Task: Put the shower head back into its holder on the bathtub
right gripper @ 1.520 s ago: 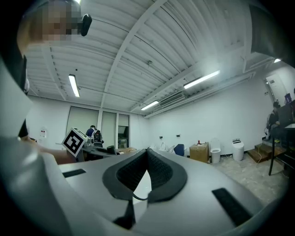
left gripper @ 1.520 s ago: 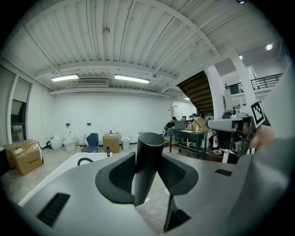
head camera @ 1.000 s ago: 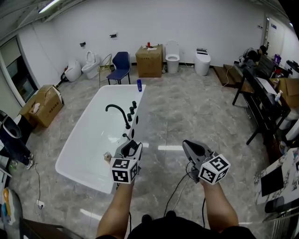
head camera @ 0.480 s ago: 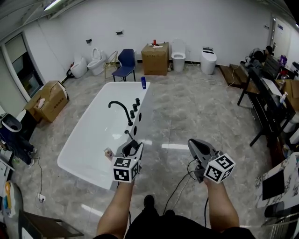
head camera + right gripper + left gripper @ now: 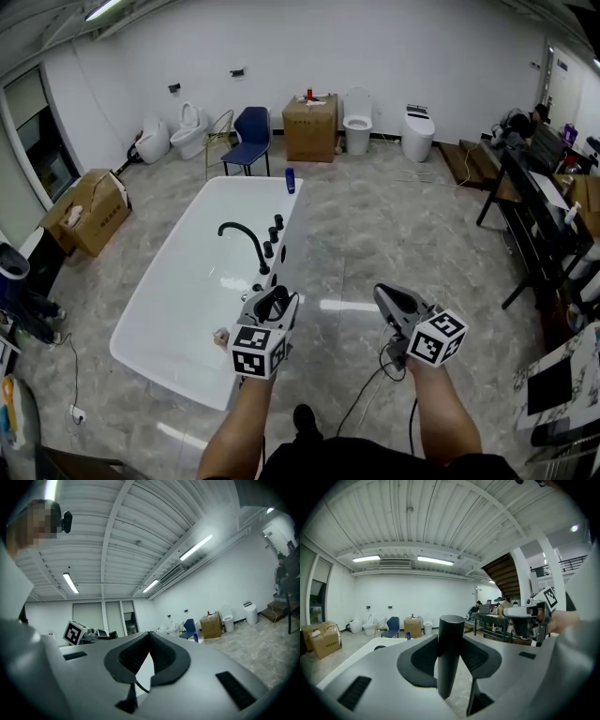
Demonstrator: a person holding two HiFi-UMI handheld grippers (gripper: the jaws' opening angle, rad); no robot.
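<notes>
- my left tongs (image 5: 274,302) are clamped on the shower head (image 5: 451,658), a black round handle that stands upright between the two pads, which press on it from both sides.
- in the head view the shower head shows only as a dark shape in the left tongs, over the near right rim of the tub (image 5: 192,281).
- my right tongs (image 5: 383,293) are to the right of the left ones, over the marble floor (image 5: 375,216) and well apart from the tub.
- the right tongs are together: in the right gripper view the tips meet, with nothing between them.
- a thin black cable (image 5: 361,382) hangs from the right tongs to the floor.
- the tub is white and runs from near left to far right.
- a black curved tap (image 5: 242,234) stands on its right rim, with a row of black knobs (image 5: 273,234) just beside it on the far side.
- i cannot tell which fitting on that rim is the holder.
- a blue bottle (image 5: 291,179) stands on the far end of the rim.
- beyond the tub, along the far wall, stand a blue chair (image 5: 248,131), a cardboard box (image 5: 310,127) and a white toilet (image 5: 356,120).
- a dark desk (image 5: 534,211) stands at the right.
</notes>
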